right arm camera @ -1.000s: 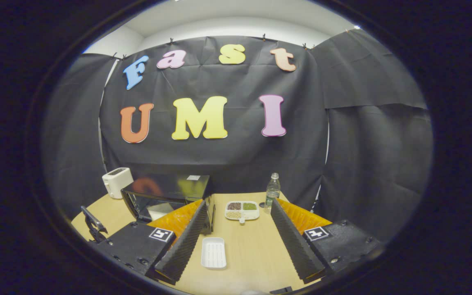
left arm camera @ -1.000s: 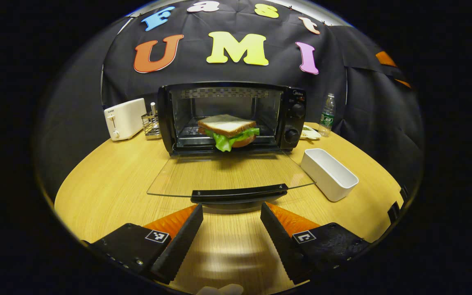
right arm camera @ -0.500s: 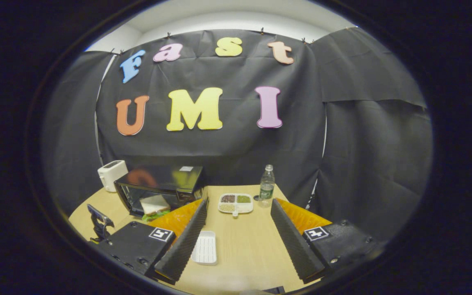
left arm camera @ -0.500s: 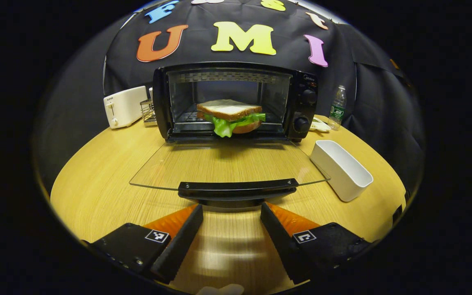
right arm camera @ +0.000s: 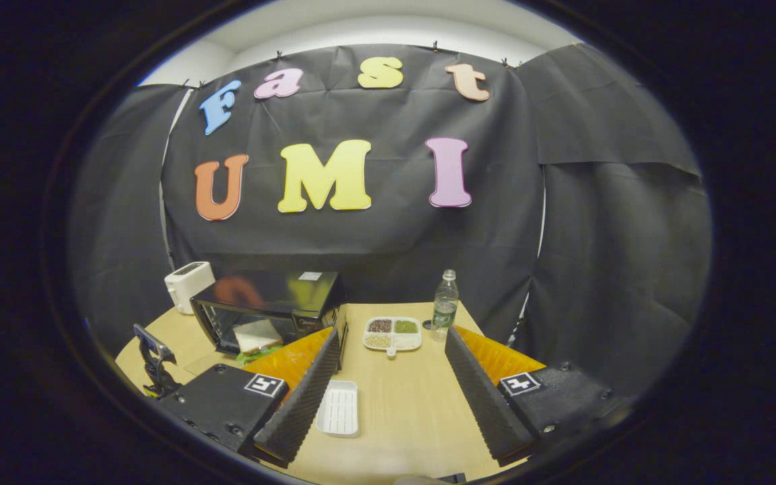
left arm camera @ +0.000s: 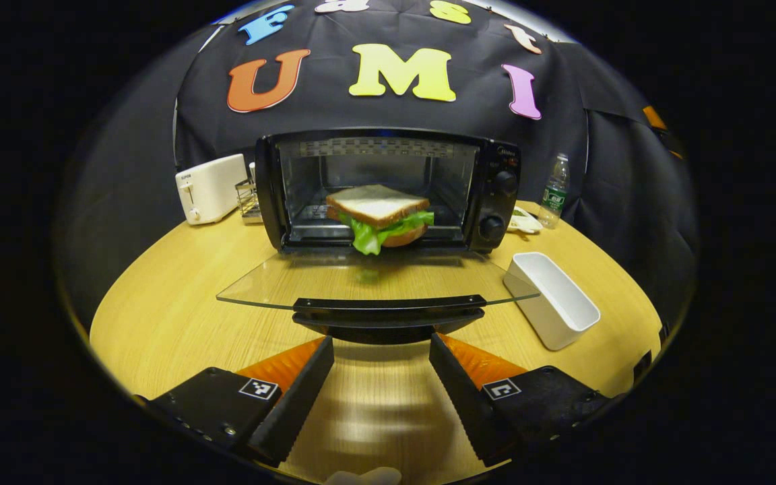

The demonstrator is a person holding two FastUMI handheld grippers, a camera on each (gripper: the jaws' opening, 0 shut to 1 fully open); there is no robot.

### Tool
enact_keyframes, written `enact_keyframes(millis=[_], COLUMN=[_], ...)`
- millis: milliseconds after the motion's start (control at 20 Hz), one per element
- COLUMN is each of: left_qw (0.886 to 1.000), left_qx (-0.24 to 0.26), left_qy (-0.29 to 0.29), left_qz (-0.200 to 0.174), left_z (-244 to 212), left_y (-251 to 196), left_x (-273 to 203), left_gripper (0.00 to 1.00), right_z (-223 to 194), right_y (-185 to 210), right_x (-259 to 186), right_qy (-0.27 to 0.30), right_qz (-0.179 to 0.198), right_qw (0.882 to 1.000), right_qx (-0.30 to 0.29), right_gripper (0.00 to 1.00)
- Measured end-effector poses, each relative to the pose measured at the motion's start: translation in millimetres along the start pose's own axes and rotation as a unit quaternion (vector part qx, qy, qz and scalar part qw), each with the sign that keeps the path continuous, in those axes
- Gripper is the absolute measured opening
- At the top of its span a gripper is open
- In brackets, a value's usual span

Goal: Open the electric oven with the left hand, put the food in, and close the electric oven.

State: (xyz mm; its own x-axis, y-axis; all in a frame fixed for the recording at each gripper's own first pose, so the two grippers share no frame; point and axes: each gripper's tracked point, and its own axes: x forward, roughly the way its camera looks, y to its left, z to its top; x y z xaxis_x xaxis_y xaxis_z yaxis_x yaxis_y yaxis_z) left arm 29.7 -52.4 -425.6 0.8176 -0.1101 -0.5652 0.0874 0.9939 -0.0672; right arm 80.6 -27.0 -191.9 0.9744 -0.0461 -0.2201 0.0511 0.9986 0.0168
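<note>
Glass door (left arm camera: 374, 279) hangs open with the sandwich (left arm camera: 378, 214) inside, so the left tongs (left arm camera: 381, 367) (spread, empty) should hook under its handle (left arm camera: 388, 308) and lift squarely.

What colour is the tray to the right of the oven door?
White. The tray shows best in the left gripper view.
</note>
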Motion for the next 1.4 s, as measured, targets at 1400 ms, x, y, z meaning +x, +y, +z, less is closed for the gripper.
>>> enact_keyframes(millis=[1400], left_qw=[0.992], left_qx=[0.029], left_qy=[-0.125], left_qz=[0.004], left_z=[159], left_y=[7], left_x=[-27], left_gripper=[0.97], right_z=[58], right_y=[-2], right_x=[-13], right_qy=[-0.037], right_qz=[0.013], right_qw=[0.999], right_qx=[0.000], right_gripper=[1.00])
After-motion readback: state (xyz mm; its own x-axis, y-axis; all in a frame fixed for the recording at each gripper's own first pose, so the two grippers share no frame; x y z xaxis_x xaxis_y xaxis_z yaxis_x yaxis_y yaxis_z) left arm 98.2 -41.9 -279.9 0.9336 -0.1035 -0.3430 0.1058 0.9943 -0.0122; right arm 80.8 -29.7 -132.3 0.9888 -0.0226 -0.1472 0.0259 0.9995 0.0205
